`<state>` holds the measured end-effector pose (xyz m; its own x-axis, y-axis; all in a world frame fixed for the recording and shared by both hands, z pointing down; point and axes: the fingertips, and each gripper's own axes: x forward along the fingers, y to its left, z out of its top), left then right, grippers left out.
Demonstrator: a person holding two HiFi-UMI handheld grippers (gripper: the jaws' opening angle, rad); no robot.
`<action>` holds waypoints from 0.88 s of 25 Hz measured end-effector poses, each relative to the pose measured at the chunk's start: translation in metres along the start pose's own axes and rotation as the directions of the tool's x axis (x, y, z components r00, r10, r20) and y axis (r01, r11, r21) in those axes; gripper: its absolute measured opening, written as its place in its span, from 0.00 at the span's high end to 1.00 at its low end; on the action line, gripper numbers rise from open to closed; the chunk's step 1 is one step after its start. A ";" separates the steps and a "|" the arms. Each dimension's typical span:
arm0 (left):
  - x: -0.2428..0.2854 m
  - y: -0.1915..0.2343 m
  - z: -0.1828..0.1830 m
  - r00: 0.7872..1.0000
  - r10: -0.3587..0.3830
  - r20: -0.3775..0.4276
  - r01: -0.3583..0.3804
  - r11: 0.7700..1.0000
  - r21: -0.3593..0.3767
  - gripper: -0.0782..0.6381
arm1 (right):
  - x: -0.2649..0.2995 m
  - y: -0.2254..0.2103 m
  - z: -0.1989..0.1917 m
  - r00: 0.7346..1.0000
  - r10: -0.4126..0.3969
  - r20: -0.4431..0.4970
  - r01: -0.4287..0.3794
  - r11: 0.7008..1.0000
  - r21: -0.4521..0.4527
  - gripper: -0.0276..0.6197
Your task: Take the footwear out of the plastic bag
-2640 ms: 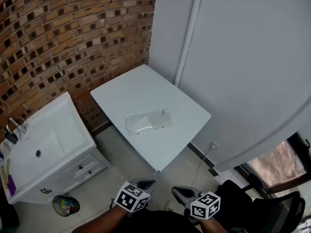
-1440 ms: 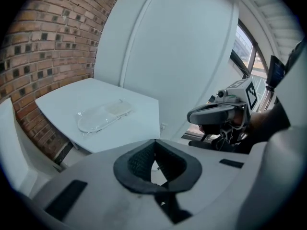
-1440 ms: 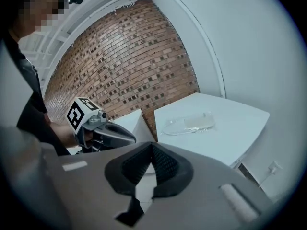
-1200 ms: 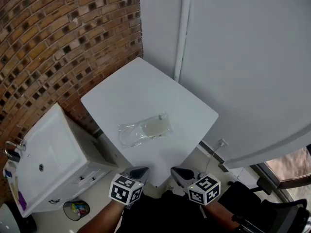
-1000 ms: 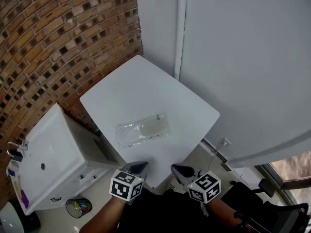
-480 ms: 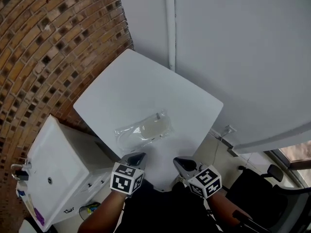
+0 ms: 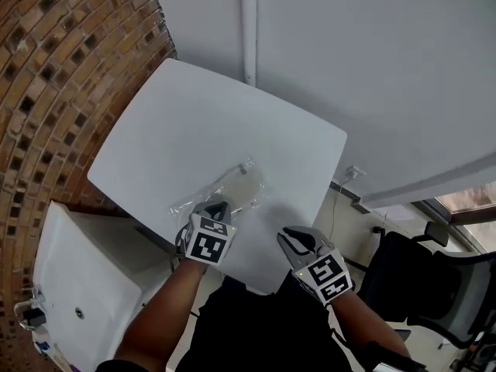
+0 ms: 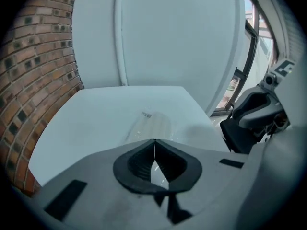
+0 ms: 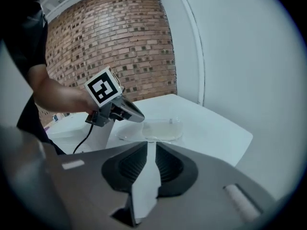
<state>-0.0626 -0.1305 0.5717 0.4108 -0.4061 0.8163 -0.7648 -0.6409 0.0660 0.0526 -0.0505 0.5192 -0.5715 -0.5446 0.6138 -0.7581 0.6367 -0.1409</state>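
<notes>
Moving in, the closed, empty left gripper (image 7: 215,207) now overhangs the plastic bag (image 7: 239,187); the right gripper (image 7: 291,239), empty, is opening its jaws to grasp.

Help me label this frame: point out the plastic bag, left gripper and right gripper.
plastic bag (image 7: 236,186): head view, its clear middle.
left gripper (image 7: 218,205): head view, between its shut fingertips.
right gripper (image 7: 285,235): head view, between its opening, empty fingertips.

A white square table (image 7: 194,122), clear plastic bag (image 7: 242,183) lying flat near its front edge
</notes>
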 end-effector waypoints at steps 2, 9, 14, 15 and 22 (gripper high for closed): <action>0.014 0.003 -0.006 0.999 -0.002 -0.034 0.003 1.000 0.029 0.88 | 0.006 -0.013 -0.002 0.999 -0.044 -0.025 0.043 0.999 -0.021 0.85; 0.041 0.001 -0.033 0.991 -0.005 -0.137 0.023 0.991 0.133 0.88 | 0.024 -0.040 -0.005 0.993 -0.092 -0.078 0.090 0.996 -0.028 0.79; 0.042 -0.006 -0.050 0.990 -0.027 -0.140 0.051 0.984 0.172 0.88 | 0.033 -0.039 -0.016 0.991 -0.067 -0.116 0.064 0.997 -0.030 0.79; 0.041 -0.008 -0.051 0.989 -0.034 -0.141 0.060 0.982 0.180 0.88 | 0.035 -0.038 -0.019 0.990 -0.065 -0.126 0.060 0.997 -0.042 0.79; 0.030 -0.028 -0.068 0.972 -0.102 -0.214 0.162 0.945 0.286 0.88 | 0.053 -0.030 -0.040 0.976 -0.065 -0.209 0.030 0.986 -0.166 0.79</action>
<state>-0.0630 -0.0805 0.6338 0.3707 -0.1903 0.9090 -0.5142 -0.8572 0.0303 0.0577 -0.0762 0.5873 -0.4425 -0.4584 0.7707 -0.7121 0.7021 0.0087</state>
